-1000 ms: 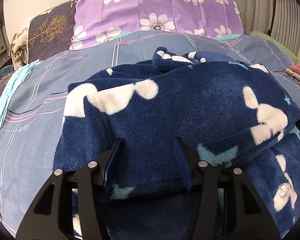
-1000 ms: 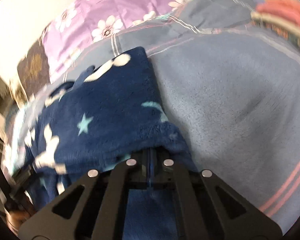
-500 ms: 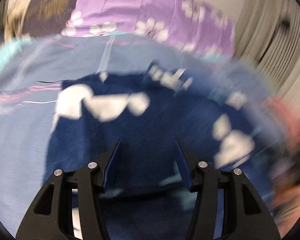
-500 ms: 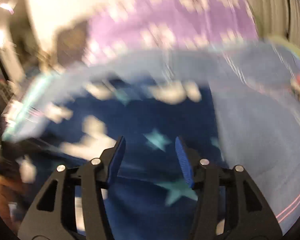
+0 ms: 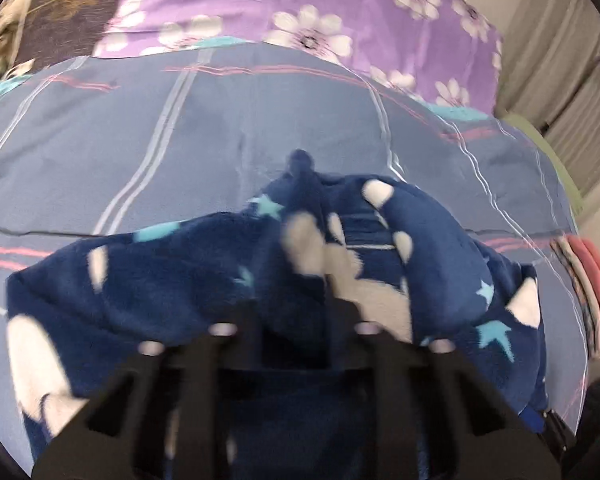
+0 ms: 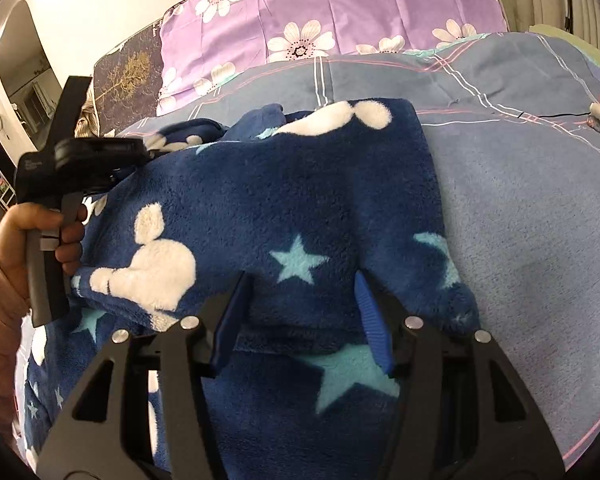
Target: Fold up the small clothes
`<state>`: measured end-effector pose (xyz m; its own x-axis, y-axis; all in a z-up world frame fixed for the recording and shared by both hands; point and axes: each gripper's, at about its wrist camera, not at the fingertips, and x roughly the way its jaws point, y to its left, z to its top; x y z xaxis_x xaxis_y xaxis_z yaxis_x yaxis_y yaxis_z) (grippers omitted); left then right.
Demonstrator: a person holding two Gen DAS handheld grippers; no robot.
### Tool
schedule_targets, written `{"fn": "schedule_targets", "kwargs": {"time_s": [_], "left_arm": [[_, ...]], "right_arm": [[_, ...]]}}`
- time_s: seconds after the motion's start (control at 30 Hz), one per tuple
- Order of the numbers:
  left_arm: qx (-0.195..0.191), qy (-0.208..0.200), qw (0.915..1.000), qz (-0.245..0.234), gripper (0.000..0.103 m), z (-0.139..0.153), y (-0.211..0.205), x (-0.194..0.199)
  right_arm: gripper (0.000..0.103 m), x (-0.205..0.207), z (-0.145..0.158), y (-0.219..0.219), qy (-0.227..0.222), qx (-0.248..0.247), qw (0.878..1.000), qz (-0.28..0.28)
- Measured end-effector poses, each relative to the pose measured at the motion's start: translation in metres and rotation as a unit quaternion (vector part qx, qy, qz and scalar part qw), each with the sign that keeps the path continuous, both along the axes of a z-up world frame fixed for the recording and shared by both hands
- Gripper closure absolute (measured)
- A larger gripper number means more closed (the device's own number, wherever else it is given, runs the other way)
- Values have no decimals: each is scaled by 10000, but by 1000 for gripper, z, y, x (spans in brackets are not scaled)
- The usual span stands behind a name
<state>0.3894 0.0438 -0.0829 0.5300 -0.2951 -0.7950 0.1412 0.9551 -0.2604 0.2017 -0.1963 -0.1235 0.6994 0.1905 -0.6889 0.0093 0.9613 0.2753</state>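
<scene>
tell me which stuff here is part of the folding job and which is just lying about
Part of the job:
- blue fleece garment
- left gripper, closed on a bunch of the fleece
- right gripper, open over the fleece
- blue bedspread, the work surface

Lying about:
- purple flowered pillow
- dark pillow
- pink folded clothes
</scene>
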Motion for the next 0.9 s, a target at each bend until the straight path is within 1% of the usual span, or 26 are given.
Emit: {"fn": "schedule_targets", "kwargs": {"time_s": [0.07, 0.1, 0.13, 0.17, 0.2, 0.23, 0.27, 0.33, 0.4, 0.43, 0.47, 0.53, 0.57, 0.6, 0.63, 0.67, 0.7, 0.73, 0.77, 0.8, 0.83, 0.87, 0.9], "left_arm": [[-63, -18, 9995, 297, 89, 4, 18, -12], [-75, -36, 9993, 354, 89, 3, 26, -19], [-74, -39, 9994, 331, 89, 1, 31, -23], [-17, -39, 9998, 215, 86, -6, 33, -27], [54, -141, 9999, 82, 86, -9, 33, -30], [134, -254, 9996, 35, 85, -9, 31, -32], [187, -262, 9995, 38, 82, -7, 30, -32], [412, -263, 9988, 55, 77, -2, 24, -29], [894, -434, 9949, 150, 60, 11, 18, -32], [1063, -618, 9922, 222, 59, 20, 16, -35], [1147, -924, 9887, 280, 59, 34, 16, -42], [1063, -1299, 9849, 414, 59, 52, 21, -52], [831, -1471, 9844, 482, 59, 61, 25, -58], [583, -1559, 9851, 432, 59, 65, 26, -60], [277, -1589, 9867, 202, 59, 67, 23, -59], [176, -1539, 9879, 42, 59, 65, 19, -57], [119, -1376, 9903, -161, 59, 56, 12, -51], [149, -1080, 9936, -308, 59, 41, 5, -41], [269, -751, 9961, -373, 59, 23, -1, -31], [461, -394, 9974, -392, 56, -1, -5, -22], [391, -309, 9978, -429, 56, -20, -4, -17], [124, -538, 9977, -381, 55, -19, 3, -20], [56, -496, 9982, -343, 55, -15, 6, -20]], "right_arm": [[47, -3, 0, -1, -6, 11, 10000, 7], [46, -3, 1, 0, -7, -1, 10000, 11], [46, -3, 1, 1, -7, -29, 10000, 13], [46, -2, 1, 1, -9, -56, 10000, 13], [45, -2, 1, 2, -5, -111, 9999, 18], [45, -2, 1, 3, -2, -149, 9999, 19], [44, -3, 2, 4, -1, -171, 9999, 18], [44, -2, 2, 4, -2, -132, 9999, 19], [43, -3, 2, 2, -4, -50, 10000, 36], [43, -3, 2, 1, -11, -48, 10000, 40], [43, -3, 2, 2, -12, -57, 10000, 40], [43, -2, 2, 2, -9, -110, 9999, 36], [43, -2, 2, 3, -13, -125, 9999, 32], [43, -3, 2, 2, -18, -125, 9999, 29], [43, -2, 3, 2, -23, -115, 9999, 26], [43, -3, 3, 1, -35, -101, 9999, 22], [43, -3, 3, 1, -40, -88, 9999, 26], [43, -3, 3, 1, -38, -78, 10000, 25], [43, -4, 2, 2, -37, -83, 10000, 21], [43, -4, 3, 2, -36, -105, 9999, 24], [43, -4, 3, 3, -42, -126, 9999, 29], [43, -3, 3, 4, -26, -172, 9998, 23], [43, -3, 3, 4, -17, -197, 9998, 18]]}}
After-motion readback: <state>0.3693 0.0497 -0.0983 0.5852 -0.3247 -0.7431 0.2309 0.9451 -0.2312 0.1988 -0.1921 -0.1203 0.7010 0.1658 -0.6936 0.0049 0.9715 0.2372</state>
